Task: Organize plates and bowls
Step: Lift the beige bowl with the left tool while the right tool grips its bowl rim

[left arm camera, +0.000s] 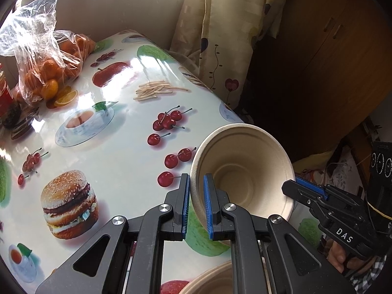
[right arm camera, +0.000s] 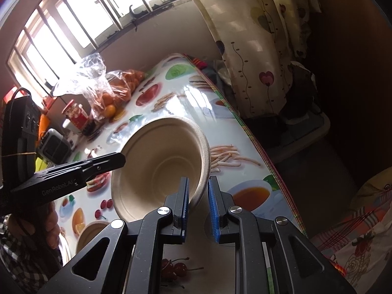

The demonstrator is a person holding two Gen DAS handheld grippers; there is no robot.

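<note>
Both tongs are clenched on one paper bowl (left arm camera: 245, 171). The left tongs (left arm camera: 196, 204) pinch its rim on the side nearer the middle of the table (left arm camera: 117, 152); the right tongs (right arm camera: 198, 202) pinch the opposite rim, on the side toward the table's right edge. The bowl hangs clear of the tabletop, tipped so its mouth faces the cameras, above the near right part of the table.

A second bowl (left arm camera: 213, 279) sits on the table just below, at the near edge.

Judgement: the step in hand is carrying the bowl for stacking. The next move calls for levelling it, centring it over the lower bowl, lowering, then releasing both grips together.

Both tongs point steeply downward; the person's hand (left arm camera: 339, 257) grips the right handle.
</note>
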